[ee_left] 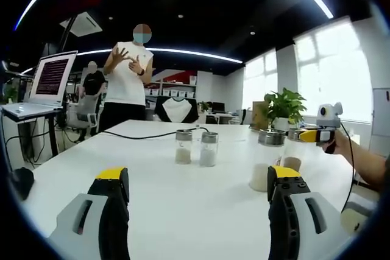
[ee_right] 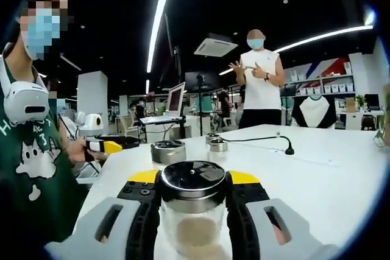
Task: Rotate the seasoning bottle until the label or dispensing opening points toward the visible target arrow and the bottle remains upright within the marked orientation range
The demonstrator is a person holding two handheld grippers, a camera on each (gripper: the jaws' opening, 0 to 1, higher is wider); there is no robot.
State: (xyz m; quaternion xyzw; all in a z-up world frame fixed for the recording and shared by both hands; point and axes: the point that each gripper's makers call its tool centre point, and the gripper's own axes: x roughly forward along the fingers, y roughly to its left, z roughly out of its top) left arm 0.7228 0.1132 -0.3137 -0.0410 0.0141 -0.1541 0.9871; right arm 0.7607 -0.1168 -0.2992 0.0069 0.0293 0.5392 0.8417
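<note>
In the left gripper view, the left tool rises from the bottom of the frame with its two yellow-tipped jaws spread wide apart and nothing between them. They hang over a white worktop. At the centre of the frame two small shakers with metal caps stand upright, just beside each other. At centre right a larger jar stands on the worktop, and right behind it the right tool comes in from the right edge, clamped on the seasoning bottle. A potted plant stands at the far side of the worktop. At upper left a person in a white sleeveless top stands with both hands raised, and a laptop sits at the left edge.

In the right gripper view, the right tool has its jaws closed on the seasoning bottle, at bottom centre, upright, its metal cap level. Just behind it stands the larger jar, with the two small shakers farther back. At the left of the frame a person in a green shirt holds the left tool. A black cable crosses the worktop.
</note>
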